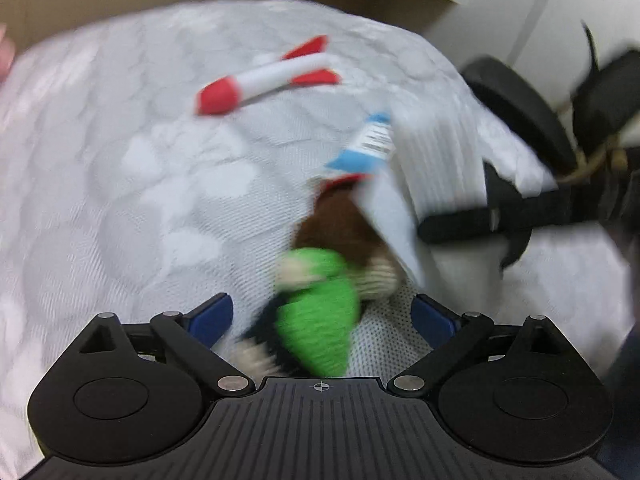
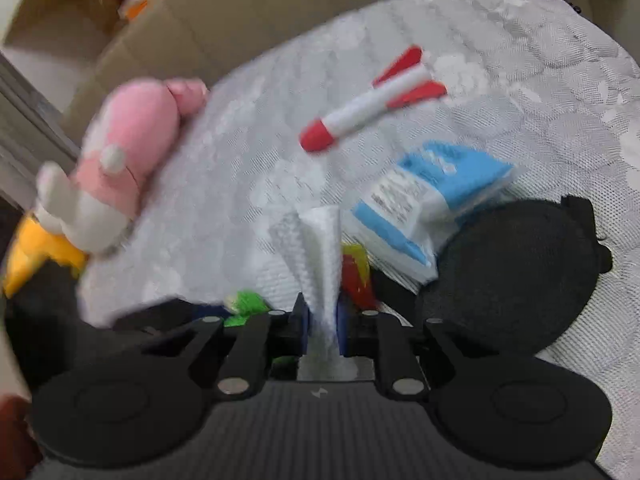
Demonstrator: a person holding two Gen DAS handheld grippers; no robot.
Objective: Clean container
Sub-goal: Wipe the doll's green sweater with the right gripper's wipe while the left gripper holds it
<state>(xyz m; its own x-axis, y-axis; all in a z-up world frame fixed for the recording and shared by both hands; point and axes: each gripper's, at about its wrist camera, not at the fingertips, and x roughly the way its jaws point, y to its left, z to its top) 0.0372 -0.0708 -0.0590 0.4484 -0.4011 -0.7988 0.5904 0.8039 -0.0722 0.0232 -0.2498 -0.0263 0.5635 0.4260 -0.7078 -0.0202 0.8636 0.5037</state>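
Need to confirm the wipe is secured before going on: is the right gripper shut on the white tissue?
Yes, in the right wrist view the right gripper is shut on the white tissue, whose pinched sheet stands up between the blue pads.

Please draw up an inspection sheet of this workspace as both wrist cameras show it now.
Surface: white quilted cover, patterned.
Job's things: white tissue pinched upright; blue-and-white tissue pack beside it; no container identifiable.
Clutter: red-and-white toy rocket; green-and-brown plush; pink plush at the edge.
Grippers: left gripper open over the green plush; right gripper shut on the tissue.
Cables: nothing seen.
Surroundings: cardboard behind; images blurred.
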